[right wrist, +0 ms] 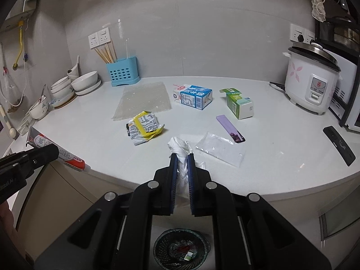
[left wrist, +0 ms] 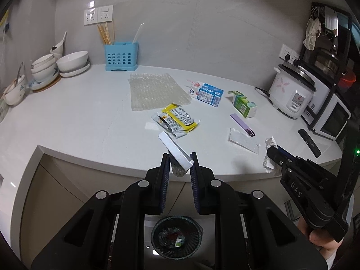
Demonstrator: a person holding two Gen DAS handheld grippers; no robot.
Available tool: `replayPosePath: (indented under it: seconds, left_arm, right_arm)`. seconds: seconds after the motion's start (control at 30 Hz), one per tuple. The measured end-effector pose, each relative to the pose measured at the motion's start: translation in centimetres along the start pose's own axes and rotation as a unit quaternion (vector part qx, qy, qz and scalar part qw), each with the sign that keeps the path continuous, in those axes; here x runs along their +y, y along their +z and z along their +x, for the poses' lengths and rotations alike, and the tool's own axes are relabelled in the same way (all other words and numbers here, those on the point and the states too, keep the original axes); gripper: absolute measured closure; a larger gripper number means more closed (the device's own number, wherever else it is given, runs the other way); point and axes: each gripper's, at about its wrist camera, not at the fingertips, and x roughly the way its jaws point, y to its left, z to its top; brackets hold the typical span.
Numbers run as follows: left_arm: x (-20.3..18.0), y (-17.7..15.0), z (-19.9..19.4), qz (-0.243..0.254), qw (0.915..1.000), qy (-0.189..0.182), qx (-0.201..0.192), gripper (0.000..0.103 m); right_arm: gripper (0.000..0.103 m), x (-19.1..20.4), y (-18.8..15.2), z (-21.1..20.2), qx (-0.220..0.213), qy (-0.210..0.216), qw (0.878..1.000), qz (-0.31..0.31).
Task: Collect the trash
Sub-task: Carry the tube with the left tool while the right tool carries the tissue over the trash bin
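Observation:
My left gripper is shut on a white toothpaste tube, held off the counter's front edge; the same tube shows its red print in the right wrist view. My right gripper is shut on a crumpled white tissue, also seen as the tissue at the right. A black mesh trash bin stands on the floor below both grippers, with scraps inside. On the white counter lie a yellow wrapper, a blue milk carton, a green box, a purple strip, a clear plastic bag and bubble wrap.
Stacked bowls and a blue utensil holder stand at the back left. A rice cooker and a microwave are at the right, with a black remote near the edge. Cabinet fronts lie under the counter.

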Motion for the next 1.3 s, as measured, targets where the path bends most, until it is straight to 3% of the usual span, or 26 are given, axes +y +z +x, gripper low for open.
replayPosePath:
  seconds: [0.27, 0.5, 1.03, 1.3]
  left_arm:
    - [-0.1, -5.0, -1.1, 0.006, 1.0, -0.001, 0.003, 0.085]
    - [0.0, -9.2, 1.3, 0.011, 0.9993, -0.005, 0.035, 0.085]
    - [2.2, -19.7, 13.0, -0.002, 0.9932, 0.0, 0.117, 0.085]
    - [2.5, -25.1, 20.3, 0.006, 0.9875, -0.017, 0.156, 0.085]
  right_arm:
    - [0.094, 0.8, -5.8, -1.5, 0.002, 0.022, 1.0, 0.002]
    - [0.094, 1.0, -11.4, 0.8, 0.03, 0.031, 0.999, 0.0]
    - [0.094, -0.7, -22.2, 9.2, 0.119, 0.009, 0.993, 0.021]
    - [0.094, -1.1, -28.0, 15.1, 0.168, -0.006, 0.986, 0.02]
